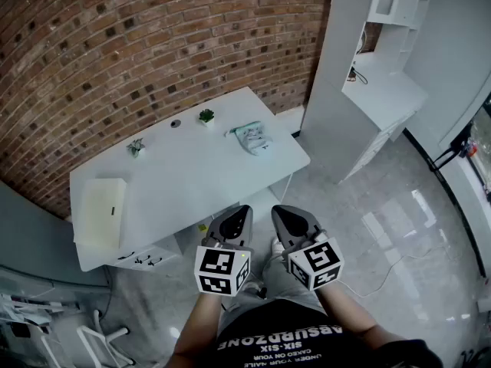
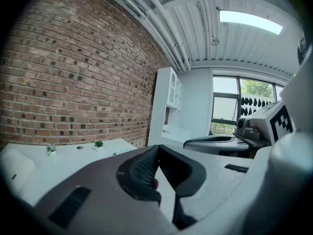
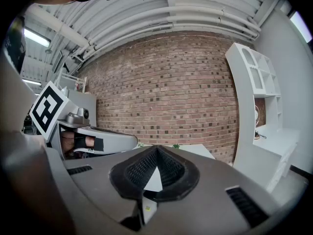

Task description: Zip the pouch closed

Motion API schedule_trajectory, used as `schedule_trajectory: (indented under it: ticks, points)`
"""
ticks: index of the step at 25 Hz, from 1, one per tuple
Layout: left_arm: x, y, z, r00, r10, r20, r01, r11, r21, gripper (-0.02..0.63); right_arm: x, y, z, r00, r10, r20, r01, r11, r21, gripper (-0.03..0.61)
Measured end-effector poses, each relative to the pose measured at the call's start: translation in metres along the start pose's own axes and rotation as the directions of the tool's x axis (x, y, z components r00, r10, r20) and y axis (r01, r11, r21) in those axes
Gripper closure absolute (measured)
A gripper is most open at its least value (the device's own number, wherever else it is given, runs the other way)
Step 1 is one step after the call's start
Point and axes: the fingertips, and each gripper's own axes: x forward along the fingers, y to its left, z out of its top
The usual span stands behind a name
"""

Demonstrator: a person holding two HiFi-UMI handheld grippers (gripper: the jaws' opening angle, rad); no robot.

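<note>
We are standing back from the white desk [image 1: 192, 175], and the zipping has not started yet. Our left gripper [image 1: 239, 213] and our right gripper [image 1: 282, 215] hang side by side close to our body, well apart from the desk. Both sets of fingers [image 2: 142, 168] are shut tight with nothing between them. Each gripper's own view shows the dark bumpy pads meeting at the tips. The pouch [image 1: 253, 137] is pale green and lies at the far right end of the desk, near the corner. A small green plant [image 1: 205, 116] stands to its left, a little plant [image 1: 136, 147] stands further left, and a flat white box [image 1: 100, 209] lies at the near left end. To do this step well, we think we should first walk up to the right end of the desk, so the pouch is just below us. Then we should open both sets of fingers before we reach down. One gripper can hold the pouch by the zip, and the other can pinch the zip tab. The tab is too small to see from here, so we should look for it up close and pull slowly.
</note>
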Motion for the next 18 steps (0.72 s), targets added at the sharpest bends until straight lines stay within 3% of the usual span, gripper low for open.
schedule_trajectory:
  ticks: [18]
  points:
    - [0.092, 0.049, 0.007, 0.997, 0.016, -0.078, -0.017, 1.000, -0.012, 0.606, 0.083, -0.073, 0.003, 0.995, 0.095, -0.025, -0.095, 0.995, -0.019, 0.578]
